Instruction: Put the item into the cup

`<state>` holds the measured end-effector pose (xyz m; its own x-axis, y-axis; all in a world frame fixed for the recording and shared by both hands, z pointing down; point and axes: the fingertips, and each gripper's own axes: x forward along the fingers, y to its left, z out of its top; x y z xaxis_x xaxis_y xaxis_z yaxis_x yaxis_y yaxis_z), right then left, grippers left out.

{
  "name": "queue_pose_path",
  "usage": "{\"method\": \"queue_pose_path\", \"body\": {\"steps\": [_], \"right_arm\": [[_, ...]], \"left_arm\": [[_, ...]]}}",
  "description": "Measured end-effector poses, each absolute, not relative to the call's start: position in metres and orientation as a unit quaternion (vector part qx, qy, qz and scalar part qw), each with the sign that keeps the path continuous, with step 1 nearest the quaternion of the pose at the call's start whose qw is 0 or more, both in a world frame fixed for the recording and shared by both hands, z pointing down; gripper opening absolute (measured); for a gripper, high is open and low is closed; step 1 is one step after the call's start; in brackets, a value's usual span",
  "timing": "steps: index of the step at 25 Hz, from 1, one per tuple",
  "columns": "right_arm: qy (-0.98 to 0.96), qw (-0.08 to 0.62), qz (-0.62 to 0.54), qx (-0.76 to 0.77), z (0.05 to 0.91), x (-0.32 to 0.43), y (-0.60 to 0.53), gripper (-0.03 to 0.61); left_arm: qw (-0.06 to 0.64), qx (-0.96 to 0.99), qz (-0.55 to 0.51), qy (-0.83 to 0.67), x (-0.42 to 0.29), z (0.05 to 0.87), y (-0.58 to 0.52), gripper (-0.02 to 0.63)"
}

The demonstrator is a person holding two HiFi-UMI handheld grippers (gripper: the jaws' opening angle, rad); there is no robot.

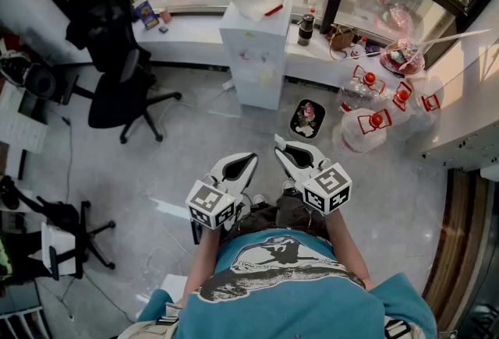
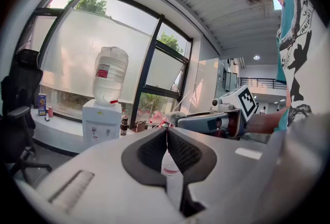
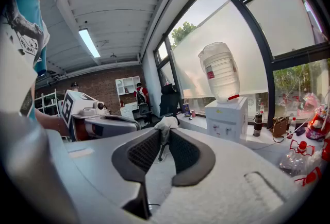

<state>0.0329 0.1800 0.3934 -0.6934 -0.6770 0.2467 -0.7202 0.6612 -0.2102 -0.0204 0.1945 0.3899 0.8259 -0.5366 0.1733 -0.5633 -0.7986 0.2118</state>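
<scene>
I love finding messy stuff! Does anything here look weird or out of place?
Only a little: clear jugs sit in a loose bunch on the floor, right of the water cooler. Nothing looks spilled or broken.

Grey polished floor (image 1: 195, 127). Standing on it: white water dispenser (image 1: 260, 57) against window ledge (image 1: 195, 32); black swivel chair (image 1: 117, 92) well left of dispenser; second chair (image 1: 66, 240) at far left; black bin (image 1: 307, 118) just right of dispenser; cluster of clear red-capped jugs (image 1: 362, 131) beside bin. On ledge: blue box (image 1: 145, 13), dark flask (image 1: 305, 30), brown bag (image 1: 341, 37).
</scene>
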Motion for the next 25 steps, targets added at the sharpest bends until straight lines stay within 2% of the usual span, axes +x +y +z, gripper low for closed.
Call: {"method": "queue_pose_path", "body": {"steps": [25], "right_arm": [[-0.900,0.070,0.148,0.404,0.400,0.021,0.183,0.055]], "left_arm": [[0.136,0.952,0.065,-0.265,-0.027,0.401,0.196,0.015]]}}
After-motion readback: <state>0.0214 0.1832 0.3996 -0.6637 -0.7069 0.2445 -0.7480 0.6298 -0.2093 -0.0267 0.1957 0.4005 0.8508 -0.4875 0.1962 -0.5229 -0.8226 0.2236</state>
